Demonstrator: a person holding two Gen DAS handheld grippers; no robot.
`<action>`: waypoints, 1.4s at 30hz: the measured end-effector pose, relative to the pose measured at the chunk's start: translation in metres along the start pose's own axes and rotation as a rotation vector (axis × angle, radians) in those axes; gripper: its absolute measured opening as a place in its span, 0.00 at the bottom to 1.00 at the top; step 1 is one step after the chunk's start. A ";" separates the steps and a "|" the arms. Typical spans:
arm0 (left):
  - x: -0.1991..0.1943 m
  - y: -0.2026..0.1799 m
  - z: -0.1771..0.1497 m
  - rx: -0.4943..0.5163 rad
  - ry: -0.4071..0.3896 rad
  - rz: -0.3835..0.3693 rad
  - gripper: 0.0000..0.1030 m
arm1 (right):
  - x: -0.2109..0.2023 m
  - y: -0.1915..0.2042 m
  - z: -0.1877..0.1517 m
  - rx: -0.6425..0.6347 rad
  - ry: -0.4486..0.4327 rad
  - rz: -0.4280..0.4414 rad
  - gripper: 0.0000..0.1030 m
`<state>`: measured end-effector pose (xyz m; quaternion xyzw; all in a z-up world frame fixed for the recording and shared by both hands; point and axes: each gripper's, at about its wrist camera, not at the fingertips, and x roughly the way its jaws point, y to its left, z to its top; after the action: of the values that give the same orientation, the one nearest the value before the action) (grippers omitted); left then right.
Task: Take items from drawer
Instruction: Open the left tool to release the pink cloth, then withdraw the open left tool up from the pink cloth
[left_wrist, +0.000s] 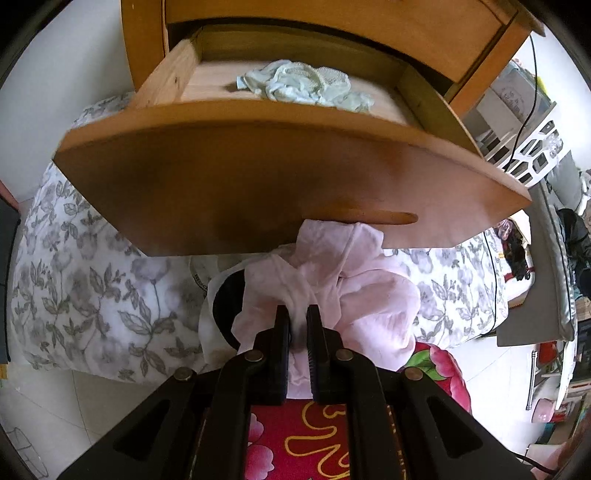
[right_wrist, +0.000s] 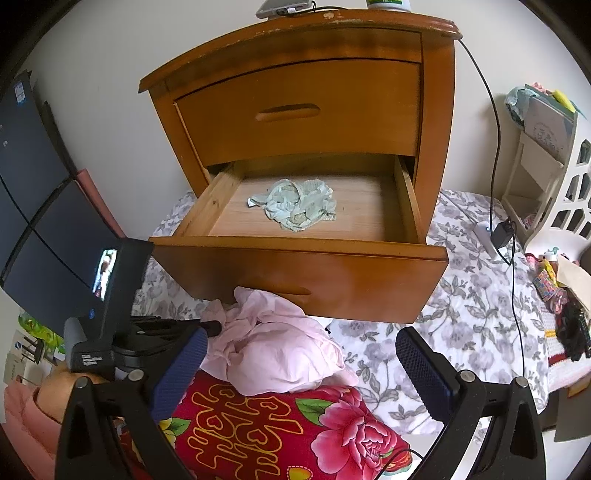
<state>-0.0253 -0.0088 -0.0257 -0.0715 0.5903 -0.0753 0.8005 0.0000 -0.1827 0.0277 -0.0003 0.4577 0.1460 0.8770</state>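
The lower drawer (right_wrist: 303, 273) of a wooden nightstand (right_wrist: 295, 110) stands pulled out. A crumpled pale green cloth (right_wrist: 295, 205) lies alone on its wooden floor, also seen in the left wrist view (left_wrist: 306, 86). Below the drawer front (left_wrist: 258, 177), my left gripper (left_wrist: 298, 314) is shut on a pink garment (left_wrist: 351, 288) that rests on a red floral cushion (left_wrist: 295, 439). In the right wrist view the pink garment (right_wrist: 280, 347) lies bunched on the cushion (right_wrist: 277, 432). My right gripper (right_wrist: 299, 354) stands open above it, fingers wide apart with nothing between them.
A grey floral bedspread (right_wrist: 461, 306) covers the surface around the nightstand. A black cable (right_wrist: 495, 129) runs down to a charger at the right. A white openwork shelf (right_wrist: 554, 177) stands at the far right, a dark panel (right_wrist: 33, 192) at the left.
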 end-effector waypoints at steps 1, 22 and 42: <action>-0.003 0.000 0.001 0.002 -0.006 0.000 0.08 | 0.000 0.000 0.000 0.000 0.000 -0.001 1.00; -0.096 -0.017 0.004 0.094 -0.249 0.025 0.55 | 0.001 0.002 0.003 -0.014 -0.001 0.005 1.00; -0.106 0.016 0.009 -0.058 -0.364 0.166 0.90 | 0.017 0.000 0.011 -0.019 0.027 -0.012 1.00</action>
<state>-0.0474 0.0290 0.0722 -0.0579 0.4416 0.0221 0.8950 0.0184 -0.1763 0.0206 -0.0132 0.4680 0.1450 0.8717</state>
